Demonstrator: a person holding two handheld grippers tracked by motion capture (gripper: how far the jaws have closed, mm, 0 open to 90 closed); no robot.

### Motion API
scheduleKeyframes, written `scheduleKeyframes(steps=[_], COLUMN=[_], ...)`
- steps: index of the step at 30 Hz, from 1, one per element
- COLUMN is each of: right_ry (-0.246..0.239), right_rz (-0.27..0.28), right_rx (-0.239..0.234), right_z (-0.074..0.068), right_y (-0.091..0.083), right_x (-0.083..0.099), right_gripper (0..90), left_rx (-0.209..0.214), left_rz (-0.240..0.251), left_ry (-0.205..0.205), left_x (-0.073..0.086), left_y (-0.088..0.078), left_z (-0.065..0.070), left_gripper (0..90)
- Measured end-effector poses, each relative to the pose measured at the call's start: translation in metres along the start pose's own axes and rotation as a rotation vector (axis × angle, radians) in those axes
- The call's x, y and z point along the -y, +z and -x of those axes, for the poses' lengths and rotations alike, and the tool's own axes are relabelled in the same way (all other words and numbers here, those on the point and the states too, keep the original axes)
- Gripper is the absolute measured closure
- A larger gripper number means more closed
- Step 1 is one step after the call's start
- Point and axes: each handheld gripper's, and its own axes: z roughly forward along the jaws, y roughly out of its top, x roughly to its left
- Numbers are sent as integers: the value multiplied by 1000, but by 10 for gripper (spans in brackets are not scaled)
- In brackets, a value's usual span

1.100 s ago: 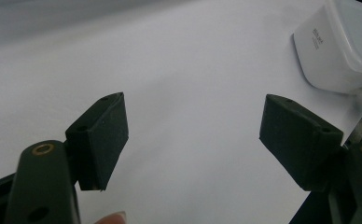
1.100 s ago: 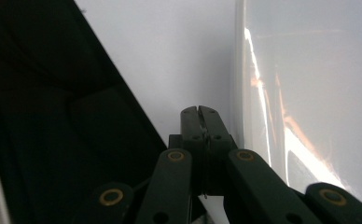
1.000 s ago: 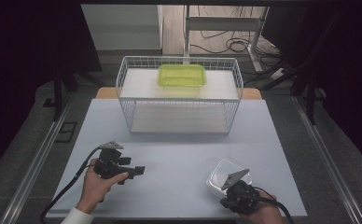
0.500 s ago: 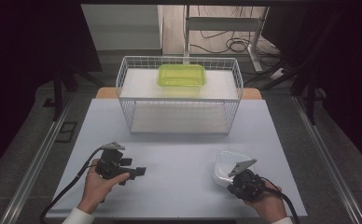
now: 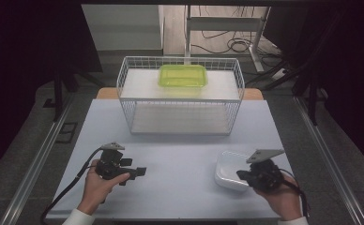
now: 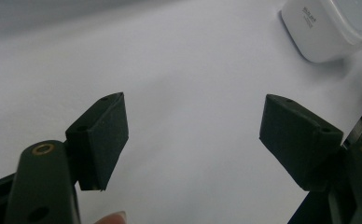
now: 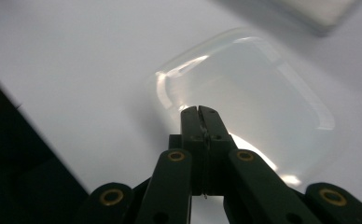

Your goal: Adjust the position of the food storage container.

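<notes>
A white translucent plastic container [image 5: 231, 171] is at the table's front right, and my right gripper [image 5: 246, 176] is shut on its near rim. In the right gripper view the closed jaws [image 7: 200, 112] pinch the container's edge [image 7: 244, 88], and it looks raised off the table. My left gripper [image 5: 140, 171] rests at the front left, pointing right, open with nothing between its fingers [image 6: 193, 126]. In the left gripper view the white container [image 6: 328, 28] sits at the top right, well beyond the jaws.
A white wire basket [image 5: 180, 101] stands at the back middle of the pale table [image 5: 180, 154], with a lime-green container [image 5: 182, 76] on a board across its top. Metal rails run along both table sides.
My right gripper has moved up and to the right, carrying the white container by its rim. The left gripper has stayed where it was.
</notes>
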Motion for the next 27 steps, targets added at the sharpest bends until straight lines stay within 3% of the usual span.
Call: scheduleKeyframes(steps=[4, 7, 12, 16, 21, 27], right_ry=[95, 166, 243, 280, 286, 279], right_rz=[2, -29, -63, -110, -179, -183], right_rx=[82, 133, 216, 210, 176, 156], right_z=[27, 43, 60, 65, 64, 61], right_y=[-7, -5, 5, 16, 32, 37], right_x=[-2, 0, 13, 27, 33, 30], right_gripper=[894, 894, 894, 894, 894, 894], left_rx=[-1, -3, 5, 0, -5, -17], left_rz=[7, 12, 13, 4, -1, -8], left_ry=[7, 6, 3, 6, 4, 9], left_x=[0, 0, -1, 0, 0, 1], left_y=[-4, -6, -5, -3, -2, -1], left_z=[-1, -1, -2, -2, -1, -1], left_gripper=[227, 228, 228, 228, 228, 227])
